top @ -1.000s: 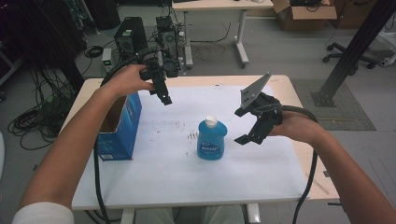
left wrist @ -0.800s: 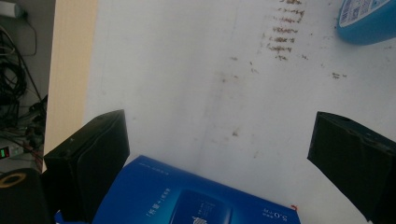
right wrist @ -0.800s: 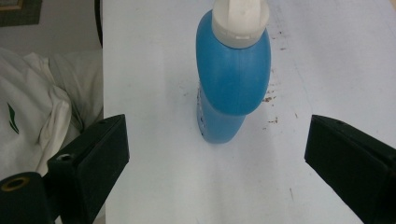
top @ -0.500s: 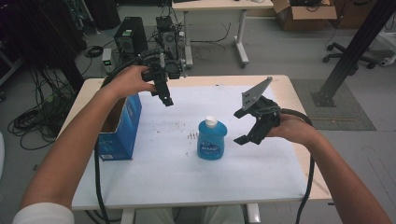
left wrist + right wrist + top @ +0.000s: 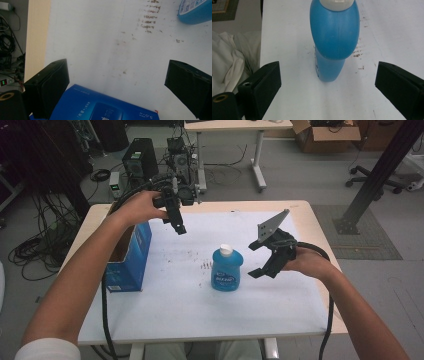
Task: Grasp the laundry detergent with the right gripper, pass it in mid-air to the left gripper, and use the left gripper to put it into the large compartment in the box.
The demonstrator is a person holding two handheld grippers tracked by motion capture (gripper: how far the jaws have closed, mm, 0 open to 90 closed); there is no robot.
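Observation:
A blue bottle (image 5: 226,269) with a white cap stands upright in the middle of the white table top (image 5: 200,315). My right gripper (image 5: 256,259) hovers open just to its right, jaws spread and pointing at it. In the right gripper view the bottle (image 5: 333,37) stands ahead, centred between the wide jaws and apart from both. My left gripper (image 5: 178,225) is held above the table's far left part, open and empty, beside an open blue cardboard box (image 5: 127,255). In the left gripper view the box (image 5: 100,107) lies below the spread jaws, with the bottle's base (image 5: 195,11) at the top right.
The white sheet carries small brown specks (image 5: 205,265) left of the bottle. The wooden table edge (image 5: 310,215) rims the sheet. Beyond the table stand computer cases (image 5: 140,162), cables, another desk (image 5: 235,127) and an office chair (image 5: 370,172). Black cables trail from both grippers.
The right gripper has edged slightly left and down toward the bottle. The left gripper has hardly moved. The bottle and box stand as before.

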